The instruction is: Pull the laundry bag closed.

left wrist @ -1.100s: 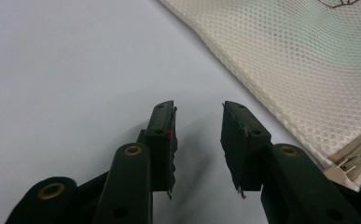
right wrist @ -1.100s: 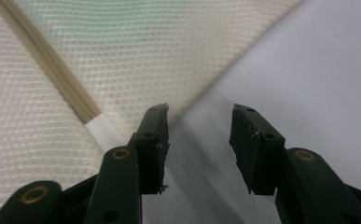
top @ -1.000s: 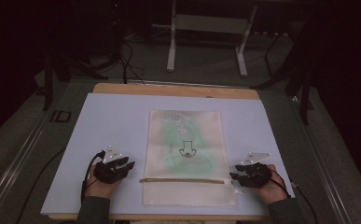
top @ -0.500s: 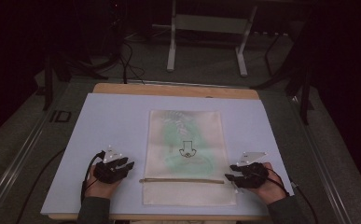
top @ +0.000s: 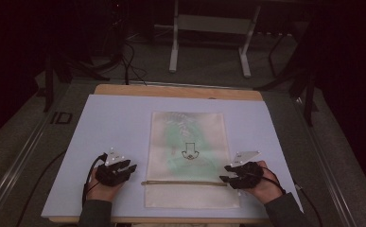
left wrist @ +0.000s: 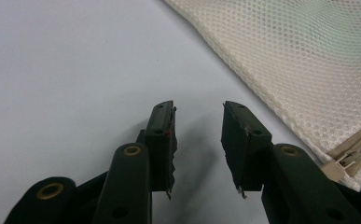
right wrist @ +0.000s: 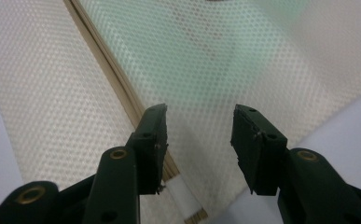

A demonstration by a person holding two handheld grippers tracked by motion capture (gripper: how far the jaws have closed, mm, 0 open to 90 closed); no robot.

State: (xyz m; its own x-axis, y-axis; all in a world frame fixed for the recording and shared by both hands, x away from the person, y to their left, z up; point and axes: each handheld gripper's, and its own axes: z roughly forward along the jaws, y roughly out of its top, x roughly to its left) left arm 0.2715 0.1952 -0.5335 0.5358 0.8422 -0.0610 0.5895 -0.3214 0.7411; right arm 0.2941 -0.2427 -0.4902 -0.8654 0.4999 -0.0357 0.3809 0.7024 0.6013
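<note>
A cream mesh bag (top: pixel 188 158) lies flat in the middle of the table (top: pixel 114 123), on a pale blue-white sheet that covers most of the wooden top. Something green shows through the mesh, and a small dark printed mark sits near the bag's centre (too small to read). A tan zipper (top: pixel 185 183) runs left to right across the bag's near part.

The left tongs (top: pixel 129 168) rest on the sheet just left of the bag, held by the person's left hand (top: pixel 106 185), with a grey three-cornered plate on top. In the left gripper view the left tongs (left wrist: pixel 197 135) are parted with a clear gap between the jaws and nothing in it; only bare sheet lies under them. The mesh edge runs diagonally to their right, and the zipper's end (left wrist: pixel 350 156) with its small pull lies close beside the right-hand jaw.

The right tongs (top: pixel 227 173) sit at the bag's right edge, at the right end of the zipper, held by the right hand (top: pixel 261 182). In the right gripper view the right tongs (right wrist: pixel 199 140) are likewise parted and hold nothing, poised over the mesh, with the zipper (right wrist: pixel 117 79) passing under the left-hand jaw; whether the tips touch the fabric I cannot tell.

Beyond the far edge of the table stands a pale metal frame (top: pixel 209 35) on a dim floor.
</note>
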